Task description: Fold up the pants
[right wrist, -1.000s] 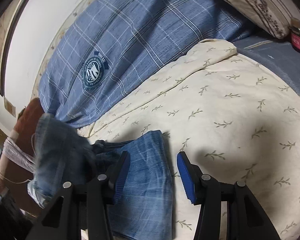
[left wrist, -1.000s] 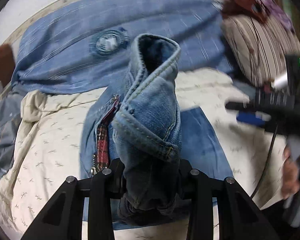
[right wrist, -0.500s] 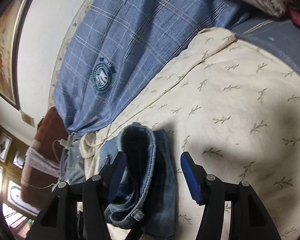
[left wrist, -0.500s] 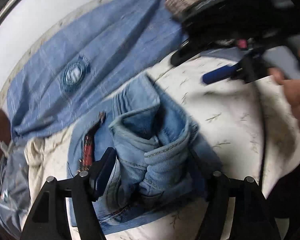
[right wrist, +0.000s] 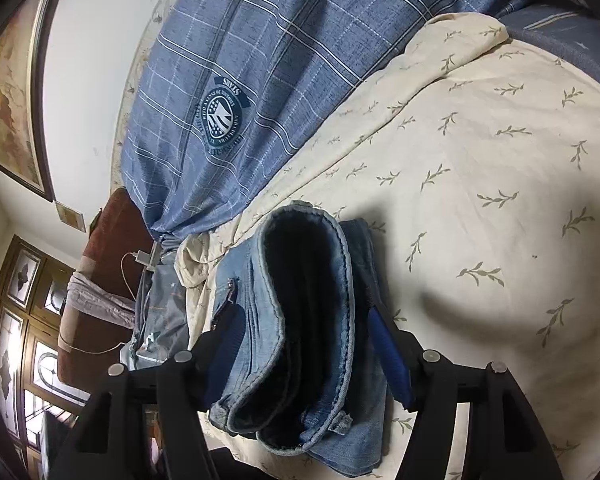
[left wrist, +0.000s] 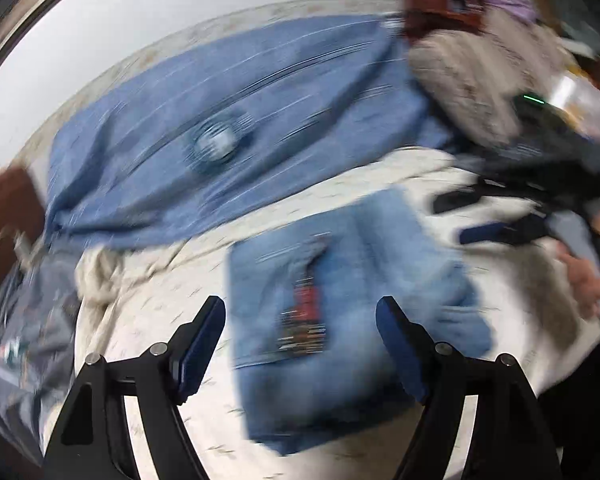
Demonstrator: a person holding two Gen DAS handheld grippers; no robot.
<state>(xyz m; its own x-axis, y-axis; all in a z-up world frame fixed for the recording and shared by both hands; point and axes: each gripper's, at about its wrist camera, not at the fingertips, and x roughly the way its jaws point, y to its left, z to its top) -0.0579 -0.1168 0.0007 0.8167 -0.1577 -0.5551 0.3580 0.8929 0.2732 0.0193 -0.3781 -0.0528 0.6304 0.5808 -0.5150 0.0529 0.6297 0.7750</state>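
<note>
Right wrist: fingers (right wrist: 392,356) straddling jeans (right wrist: 300,320).

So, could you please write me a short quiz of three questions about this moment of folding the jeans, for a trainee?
1. True or false: the left gripper is clamped on the jeans.
2. Multiple choice: the jeans lie on
A. a bare wooden floor
B. a cream sheet with a leaf print
C. a glass table
3. Fill in: in the right wrist view, the right gripper has the thick folded ____ of the jeans between its open fingers.

Key
1. False. Its fingers stand wide apart, and the jeans lie flat on the bed beyond them.
2. B.
3. Denim. The fingers sit on either side of the bundle; a real squeeze cannot be confirmed.
</note>
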